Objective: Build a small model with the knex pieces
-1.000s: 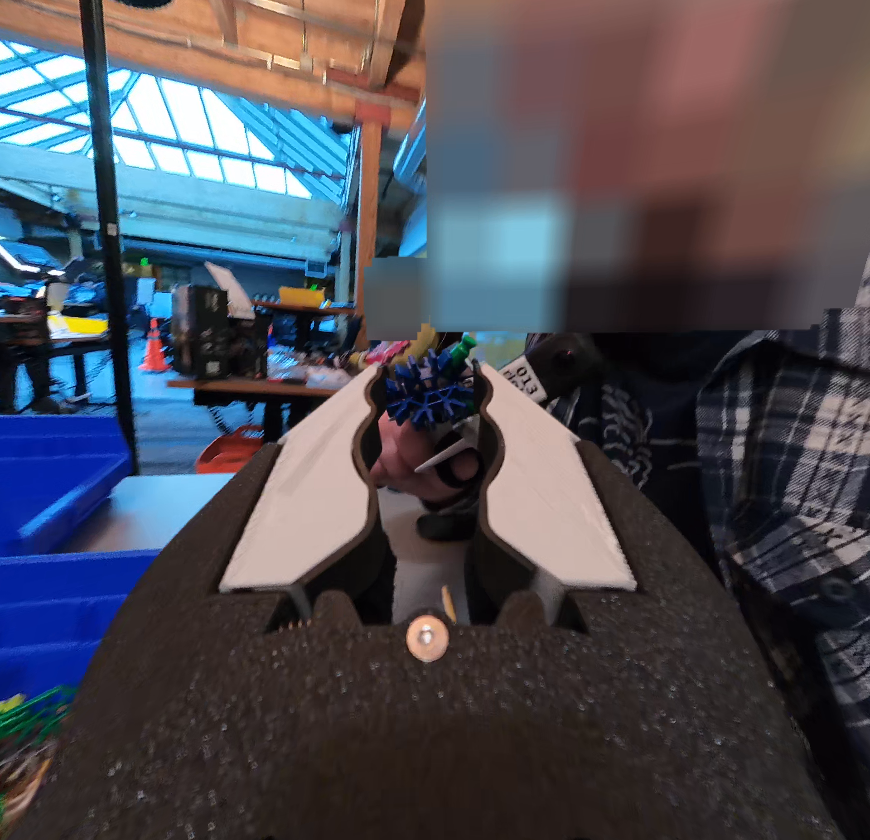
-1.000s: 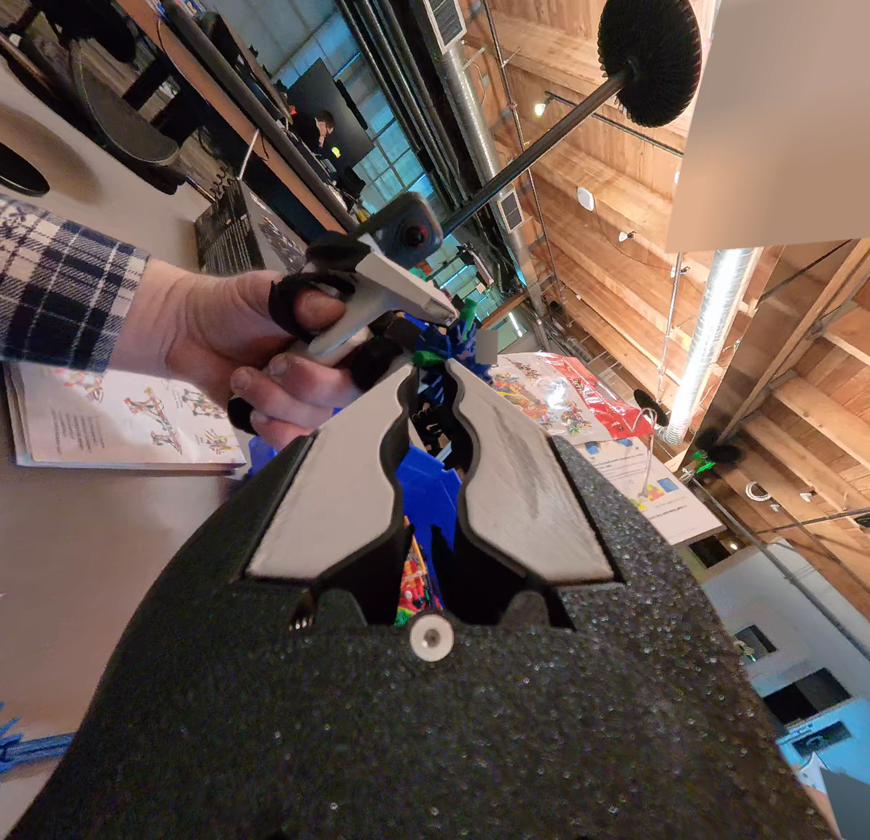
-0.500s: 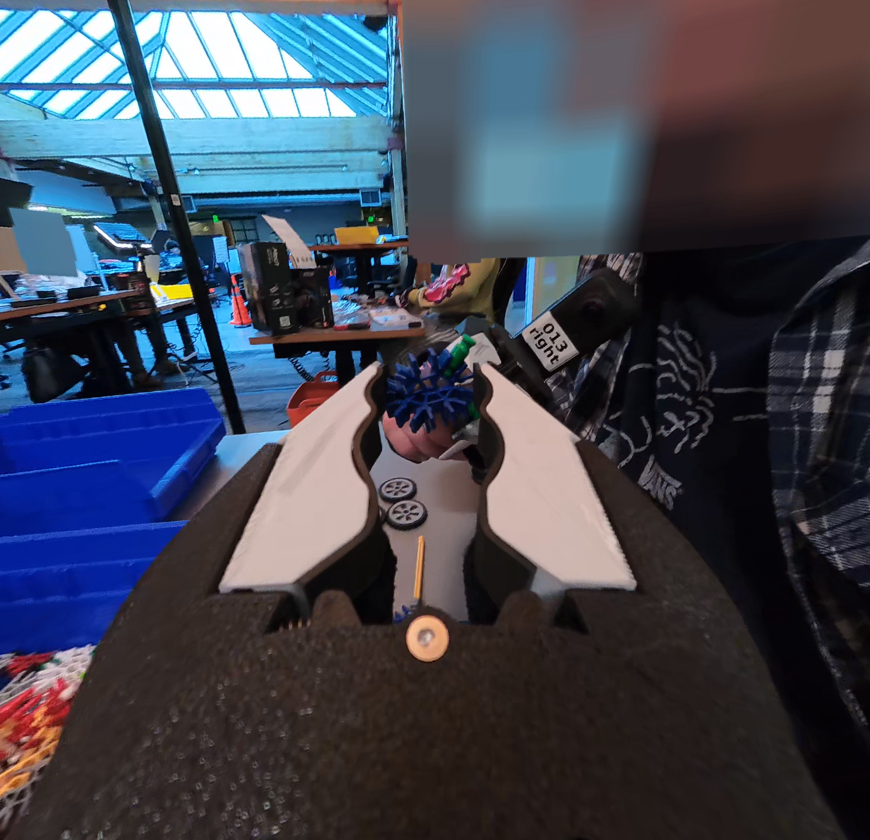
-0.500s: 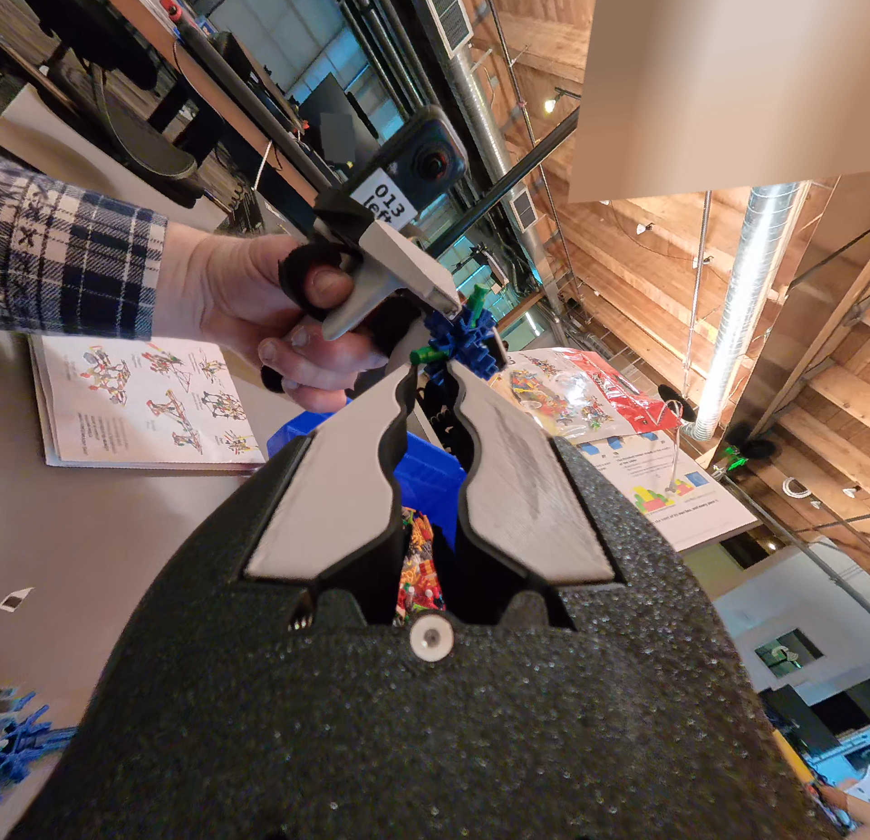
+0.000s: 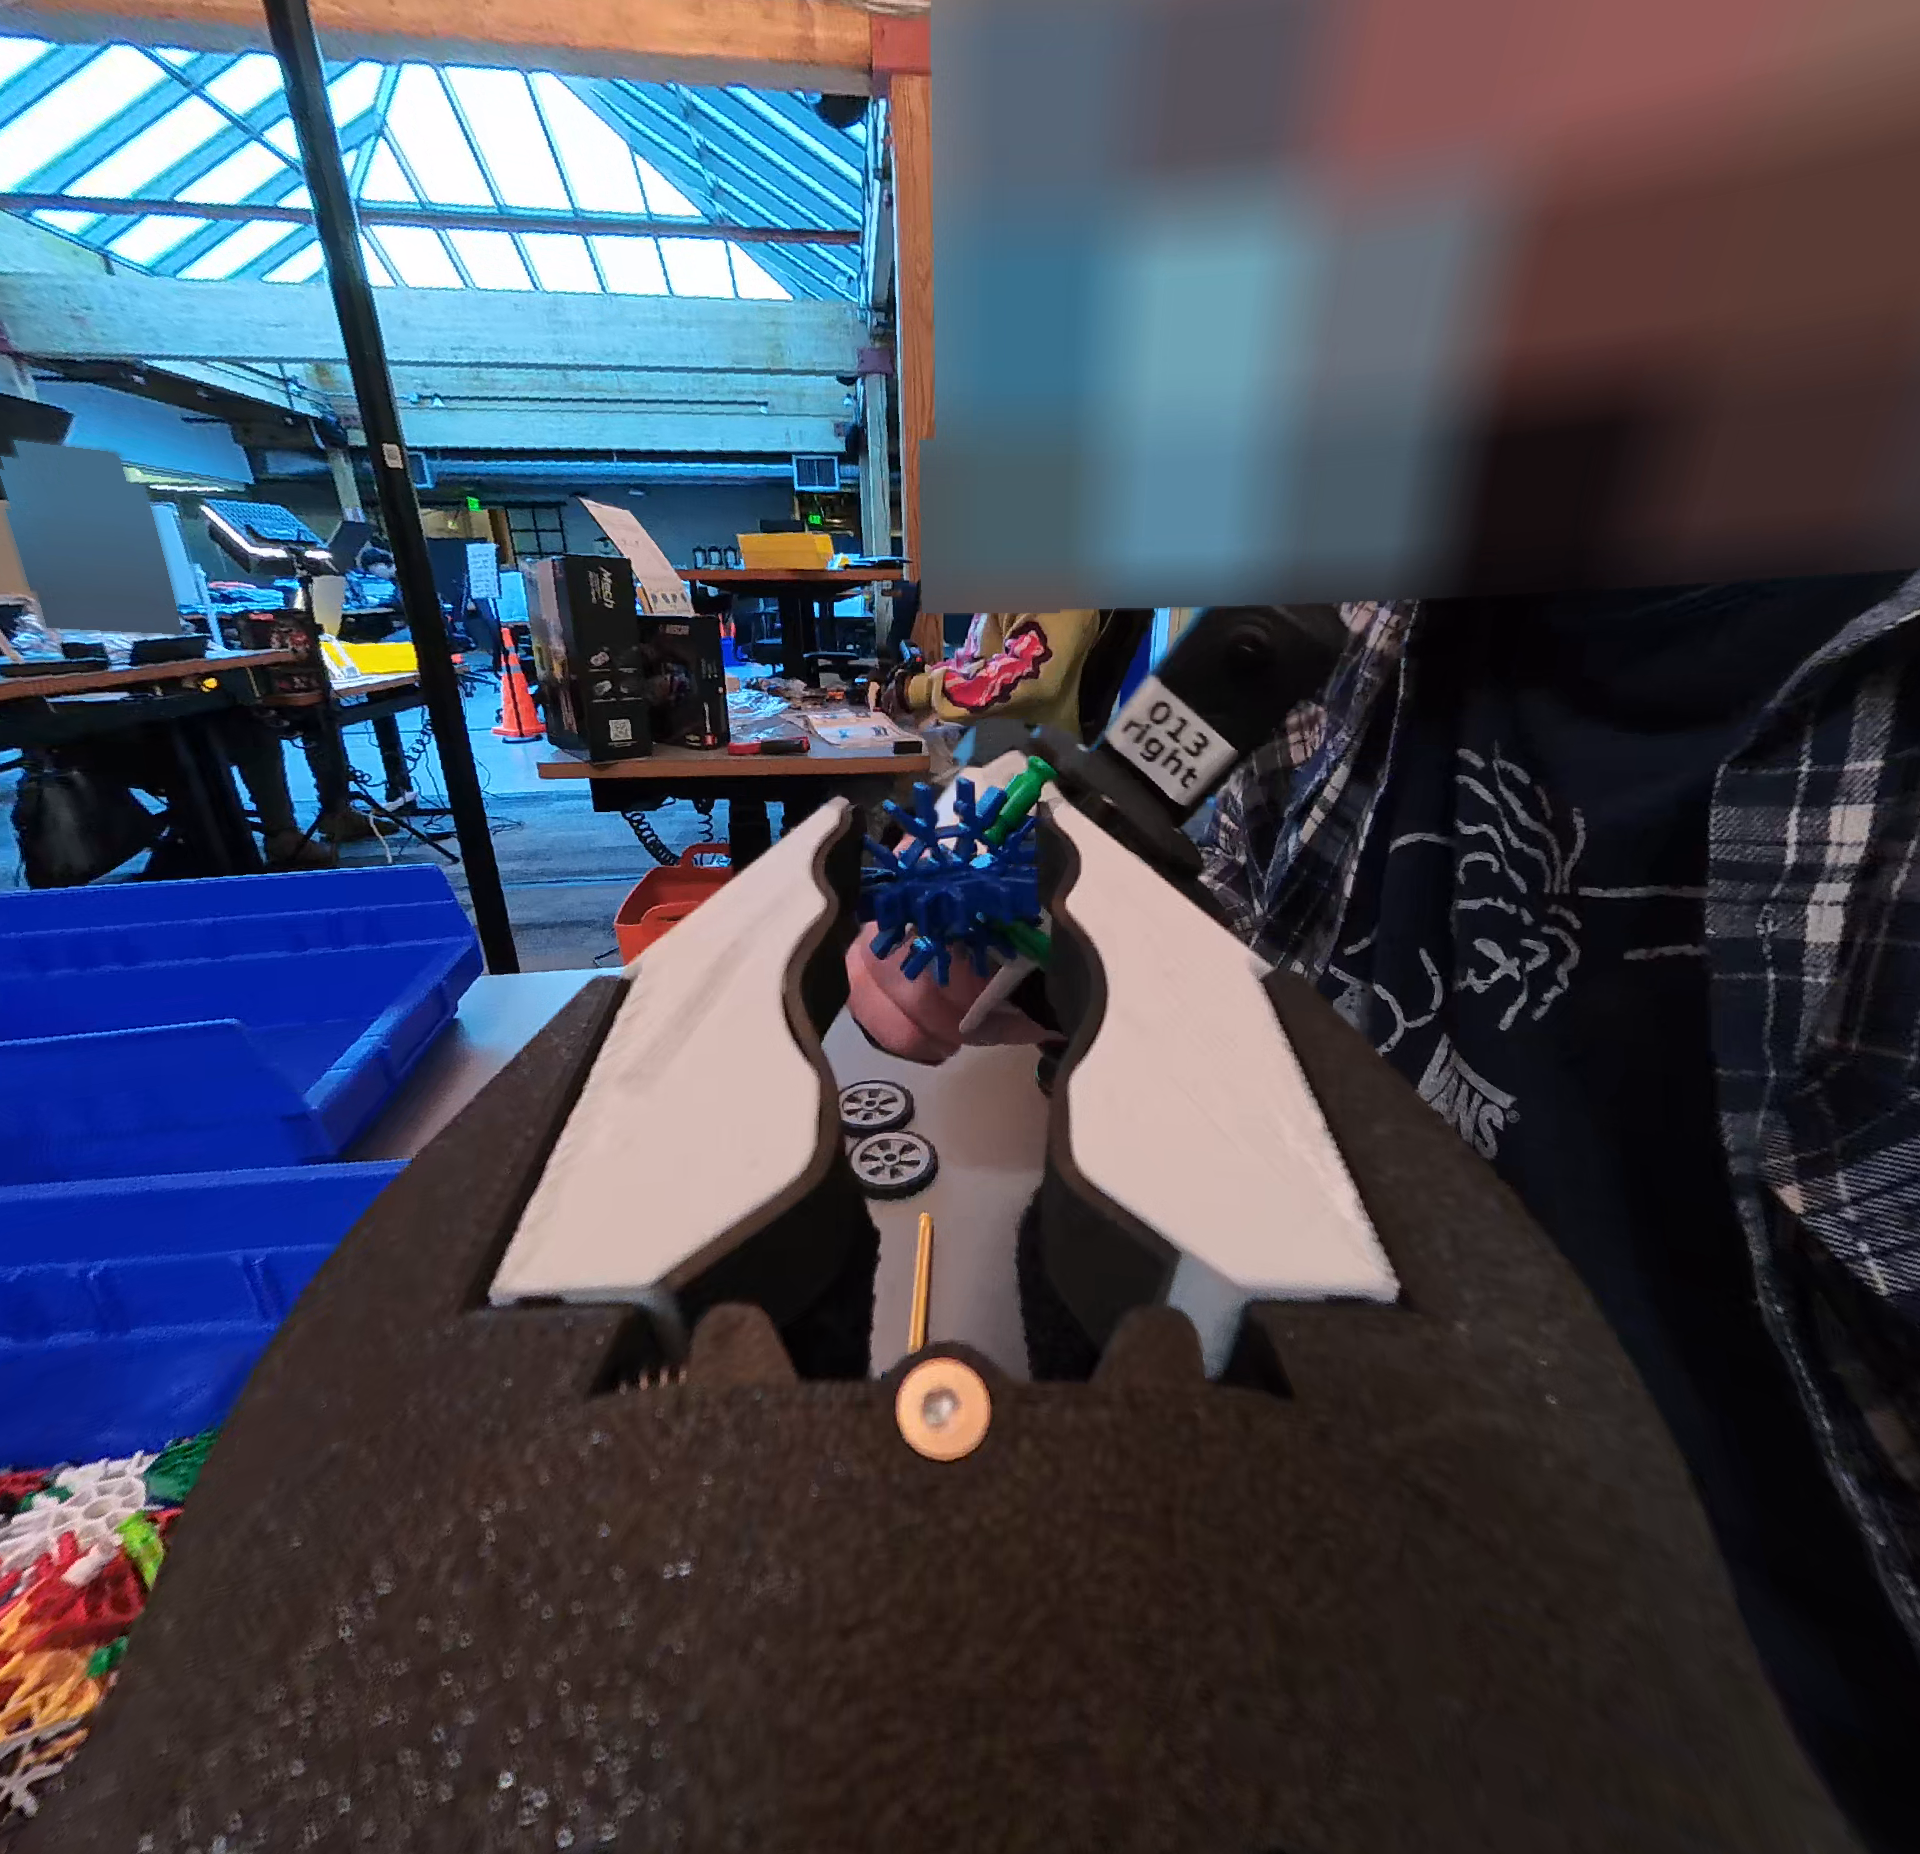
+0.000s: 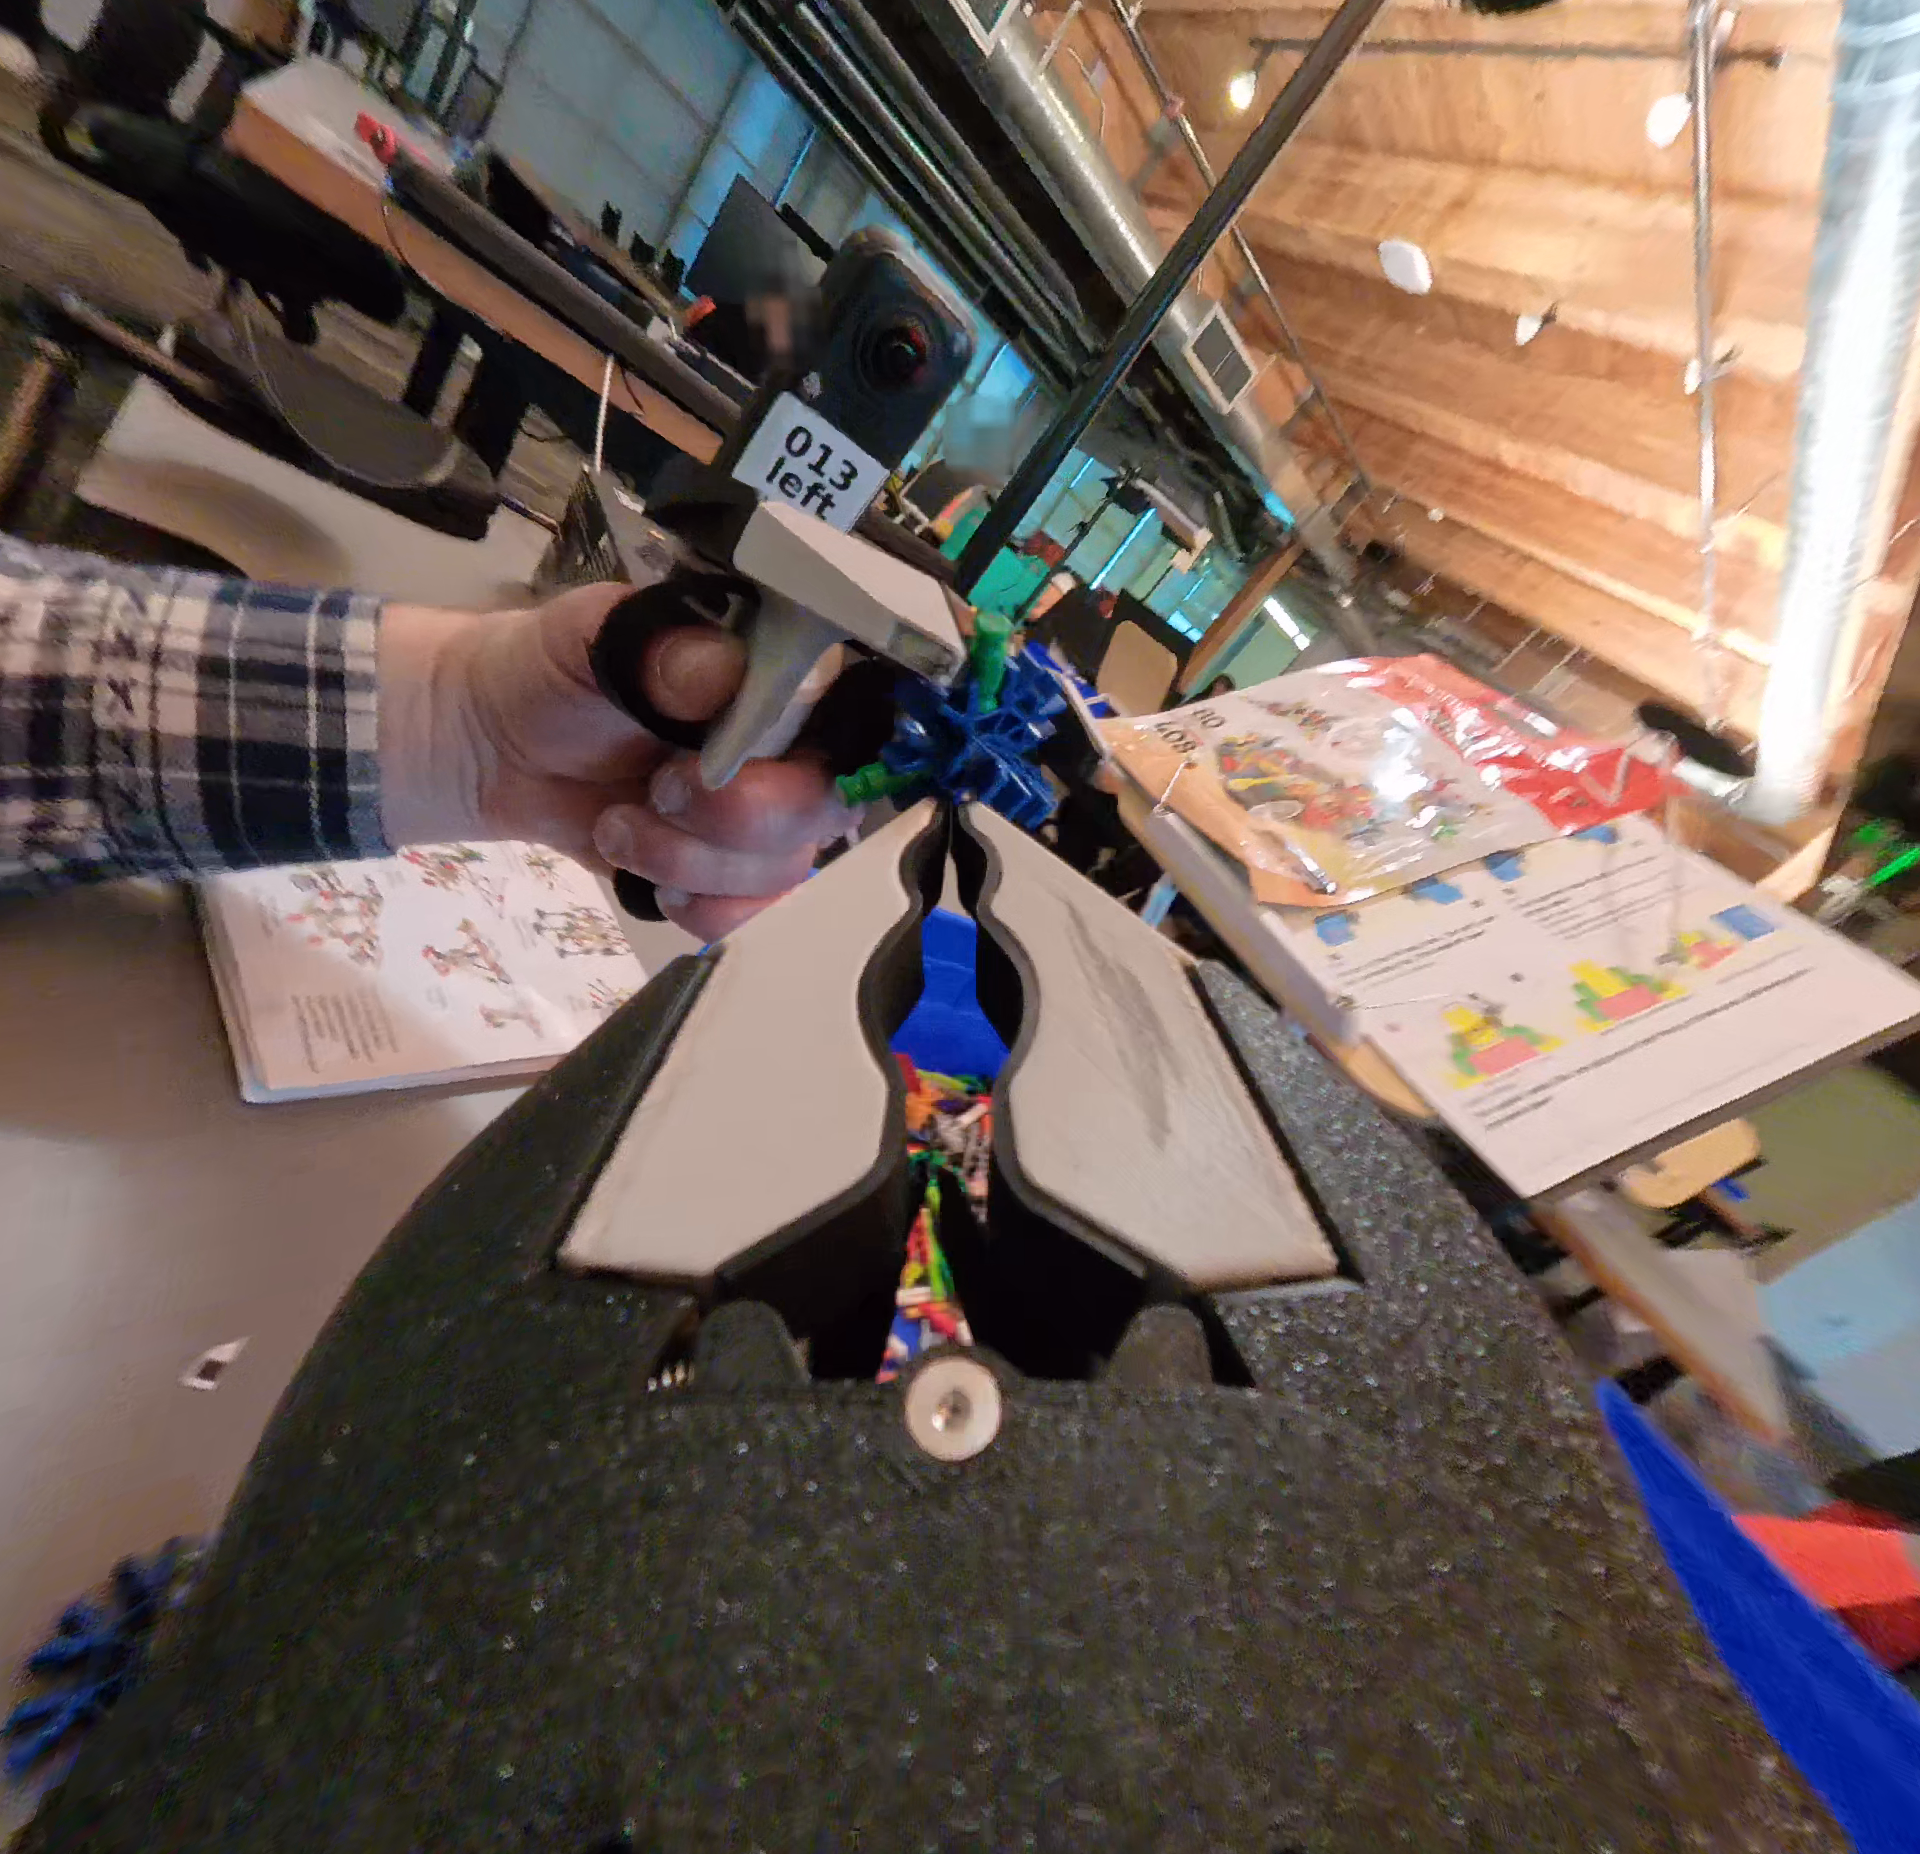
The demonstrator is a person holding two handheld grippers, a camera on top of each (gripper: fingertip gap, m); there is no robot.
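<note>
A cluster of blue snowflake-shaped connectors with short green rods is held in the air between both grippers. My left gripper is shut on it, a fingertip on each side. My right gripper has its jaws almost touching and pinches the near edge of the same cluster. A green rod sticks out to the left of its tips. A hand holds the left gripper's handle. The right gripper's body and camera show behind the cluster in the left wrist view.
Two small grey wheels and a yellow rod lie on the table below. Blue bins and a pile of coloured pieces are at the left. An instruction booklet and a tilted board with sheets flank the grippers. The person's torso is close at the right.
My right gripper's jaws have narrowed from a clear gap to nearly touching at the cluster. The left view has tilted down and now shows the wheels and rod. The left grip is unchanged.
</note>
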